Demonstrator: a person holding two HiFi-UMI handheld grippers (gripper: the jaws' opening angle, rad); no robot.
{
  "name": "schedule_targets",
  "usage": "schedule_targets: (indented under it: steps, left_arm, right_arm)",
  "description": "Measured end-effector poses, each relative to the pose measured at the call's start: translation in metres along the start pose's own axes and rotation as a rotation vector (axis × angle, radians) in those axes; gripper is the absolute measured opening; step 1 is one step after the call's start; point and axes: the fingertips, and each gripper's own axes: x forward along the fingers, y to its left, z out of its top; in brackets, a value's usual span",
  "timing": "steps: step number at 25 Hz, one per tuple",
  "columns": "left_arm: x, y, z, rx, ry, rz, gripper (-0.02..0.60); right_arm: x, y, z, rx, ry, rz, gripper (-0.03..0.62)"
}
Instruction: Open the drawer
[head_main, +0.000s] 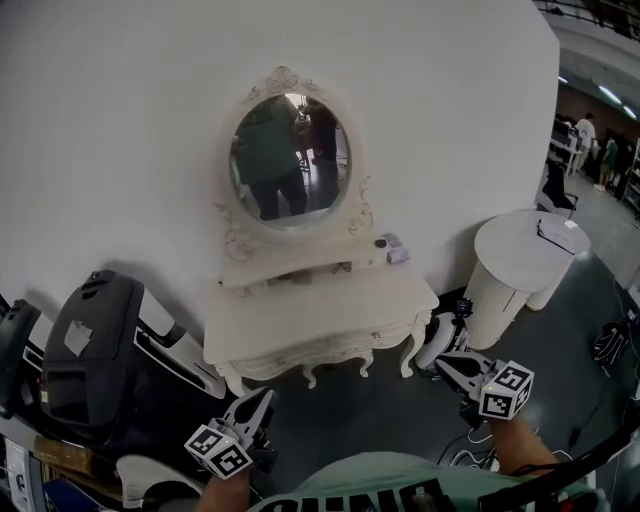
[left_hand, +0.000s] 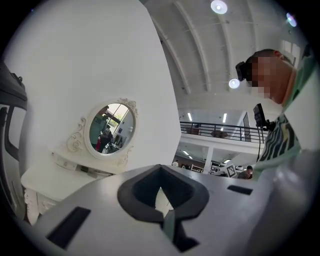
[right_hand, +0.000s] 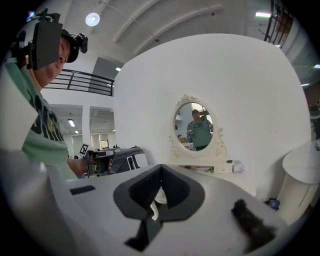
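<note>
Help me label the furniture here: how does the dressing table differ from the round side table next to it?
The dressing table has a wide top on short carved legs; the side table has a round top on a ribbed drum base. The dressing table carries an oval mirror; the side table has none. Both are white.

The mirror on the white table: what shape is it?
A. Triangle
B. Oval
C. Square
B: the mirror has a curved, egg-like frame with no straight sides or corners.
</note>
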Motion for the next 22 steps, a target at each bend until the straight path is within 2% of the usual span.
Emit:
schedule_targets:
  steps: [4, 8, 14, 18, 22]
  left_arm:
    - [0.008, 0.024, -0.001, -0.024, -0.001, 0.015, 0.000]
    - [0.030, 0.032, -0.006, -0.025, 0.001, 0.032, 0.000]
    - [0.076, 0.031, -0.005, 0.021, -0.049, 0.124, 0.000]
    - [0.119, 0.024, -0.008, -0.011, -0.089, 0.194, 0.000]
    - [0.174, 0.014, -0.014, -0.013, -0.104, 0.221, 0.000]
  right_arm:
    - [0.020, -0.012, 0.004, -0.005, 0.011, 0.001, 0.012]
    - [0.031, -0.040, 0.007, 0.009, 0.000, 0.017, 0.011]
    - [0.053, -0.104, 0.023, -0.027, -0.011, 0.128, 0.011]
    - [0.062, -0.150, 0.039, -0.051, 0.009, 0.209, 0.011]
    - [0.058, -0.200, 0.049, -0.069, 0.011, 0.257, 0.011]
